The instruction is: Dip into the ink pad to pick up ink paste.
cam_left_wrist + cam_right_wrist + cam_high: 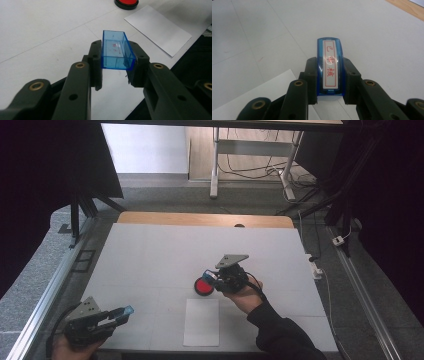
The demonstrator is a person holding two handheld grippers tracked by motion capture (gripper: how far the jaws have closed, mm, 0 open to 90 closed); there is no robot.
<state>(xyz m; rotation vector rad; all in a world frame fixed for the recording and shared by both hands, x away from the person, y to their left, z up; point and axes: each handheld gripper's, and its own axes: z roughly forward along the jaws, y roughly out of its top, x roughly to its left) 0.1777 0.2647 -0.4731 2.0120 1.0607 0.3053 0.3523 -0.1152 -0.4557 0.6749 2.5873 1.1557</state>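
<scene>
White panels cover the bench (150, 255), with dark floor and cables beyond it.

High view: the left hand-held gripper (126, 311) sits at the near left corner, pinching a blue cap (128, 310). The right hand-held gripper (210, 277) is held near the bench centre, its tip just beside the red ink pad (203, 286). A sheet of paper (201, 322) lies flat, close in front of the pad. Risk: the right gripper's tip stands near the pad's rim and may knock the pad aside instead of meeting the ink squarely.

Left gripper view: the jaws are pressed onto the clear blue cap (116, 50), open end facing away. Only the cap's rear portion is gripped; thin smooth walls could slip or crack under extra squeeze.

Right gripper view: the jaws clamp the blue stamp (330, 66) by its sides, red-lettered label facing the camera. The stamp projects well past the fingertips, so downward pressing may lever it loose or tilt it, giving an uneven print. The paper is unsecured and may shift on contact.
</scene>
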